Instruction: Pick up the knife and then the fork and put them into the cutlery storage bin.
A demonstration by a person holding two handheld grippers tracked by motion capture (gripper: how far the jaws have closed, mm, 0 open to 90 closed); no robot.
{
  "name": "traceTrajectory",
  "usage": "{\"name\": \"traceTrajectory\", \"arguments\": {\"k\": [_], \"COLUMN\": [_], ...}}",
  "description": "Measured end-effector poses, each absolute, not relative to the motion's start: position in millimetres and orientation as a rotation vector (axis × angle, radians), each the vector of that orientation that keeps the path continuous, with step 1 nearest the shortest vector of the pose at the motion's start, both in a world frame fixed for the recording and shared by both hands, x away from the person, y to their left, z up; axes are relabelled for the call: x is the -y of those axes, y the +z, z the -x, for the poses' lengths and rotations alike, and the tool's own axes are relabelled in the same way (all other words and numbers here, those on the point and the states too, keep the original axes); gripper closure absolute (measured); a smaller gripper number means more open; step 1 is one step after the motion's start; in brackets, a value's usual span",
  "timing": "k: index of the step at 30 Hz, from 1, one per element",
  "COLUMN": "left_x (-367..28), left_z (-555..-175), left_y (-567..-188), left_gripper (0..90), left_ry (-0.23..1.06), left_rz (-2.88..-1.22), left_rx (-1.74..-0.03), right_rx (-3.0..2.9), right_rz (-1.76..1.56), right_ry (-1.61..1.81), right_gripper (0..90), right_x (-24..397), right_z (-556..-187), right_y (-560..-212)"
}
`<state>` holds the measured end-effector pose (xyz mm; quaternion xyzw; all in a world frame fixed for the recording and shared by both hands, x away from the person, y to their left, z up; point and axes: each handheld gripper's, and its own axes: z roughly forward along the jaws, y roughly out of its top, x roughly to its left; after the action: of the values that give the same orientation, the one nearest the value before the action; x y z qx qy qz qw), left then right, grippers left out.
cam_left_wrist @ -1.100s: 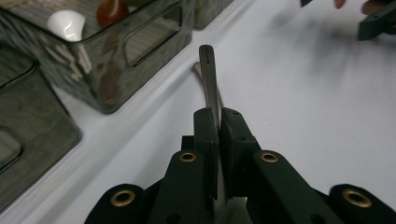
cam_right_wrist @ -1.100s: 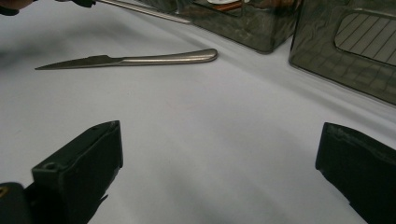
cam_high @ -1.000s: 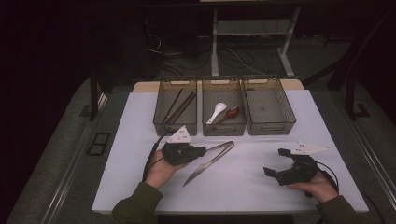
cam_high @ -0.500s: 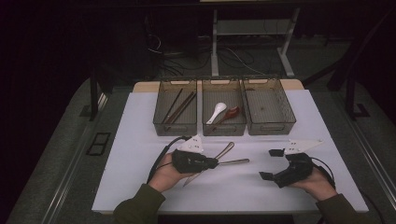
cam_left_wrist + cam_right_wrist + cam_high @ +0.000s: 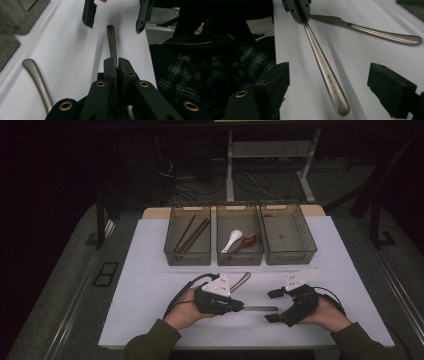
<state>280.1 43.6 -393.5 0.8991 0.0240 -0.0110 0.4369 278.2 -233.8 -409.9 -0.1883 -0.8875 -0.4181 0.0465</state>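
My left gripper (image 5: 239, 307) (image 5: 117, 61) is shut on the blade end of a steel utensil (image 5: 260, 308) (image 5: 111, 42). It holds the utensil level, low over the white table top, with the handle toward my right gripper. My right gripper (image 5: 273, 306) (image 5: 334, 82) is open, and its jaws have just been closing. The handle end (image 5: 329, 77) lies between its pads without touching either. A steel knife (image 5: 241, 281) (image 5: 367, 28) lies flat on the table just behind the left gripper.
Three mesh bins stand in a row at the back: the left bin (image 5: 187, 257) holds chopsticks, the middle bin (image 5: 239, 258) a white spoon (image 5: 231, 242) and a brown one, the right bin (image 5: 290, 256) nothing. A person's plaid clothing (image 5: 182, 77) borders the near table edge.
The left gripper has carried the utensil rightward and turned its handle toward the right gripper. The right gripper has come in leftward, and its jaws now stand around the handle end.
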Motion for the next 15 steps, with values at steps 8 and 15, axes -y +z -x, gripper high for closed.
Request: {"name": "traceTrajectory", "arguments": {"k": [8, 15], "left_x": [-43.8, -43.2], "left_z": [-280.0, -278.6], "left_y": [-391.3, -391.5], "left_gripper": [85.0, 85.0], "left_ry": [-0.025, -0.026], "left_rz": [-2.241, -2.252], "left_rx": [-0.021, -0.018], "right_rx": [2.67, 2.62], "right_rz": [0.421, 0.347], "right_ry": [-1.185, -1.126], "right_gripper": [37.5, 55.6], "right_x": [216.7, 204.6], "right_z": [-288.4, -297.5], "right_y": [-412.4, -415.0]}}
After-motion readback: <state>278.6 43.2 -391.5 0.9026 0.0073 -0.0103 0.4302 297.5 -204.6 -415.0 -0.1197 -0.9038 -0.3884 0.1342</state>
